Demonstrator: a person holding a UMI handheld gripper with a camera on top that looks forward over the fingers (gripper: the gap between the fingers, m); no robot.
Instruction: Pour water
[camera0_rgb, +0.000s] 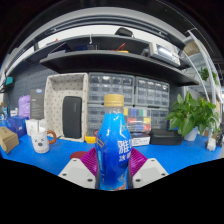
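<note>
bottle (113, 150) between claw (113, 168) fingers, plant (194, 113) right

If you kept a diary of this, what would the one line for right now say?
task: pour water | gripper: shut on bottle | bottle: upright, capped | cup: on table, apart | pour: not begun

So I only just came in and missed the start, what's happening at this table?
A person's handheld gripper has a blue bottle with a tan cap upright between its fingers, above the blue table. A white cup stands off to the side; nothing is being poured yet. Potted plants sit opposite.
</note>
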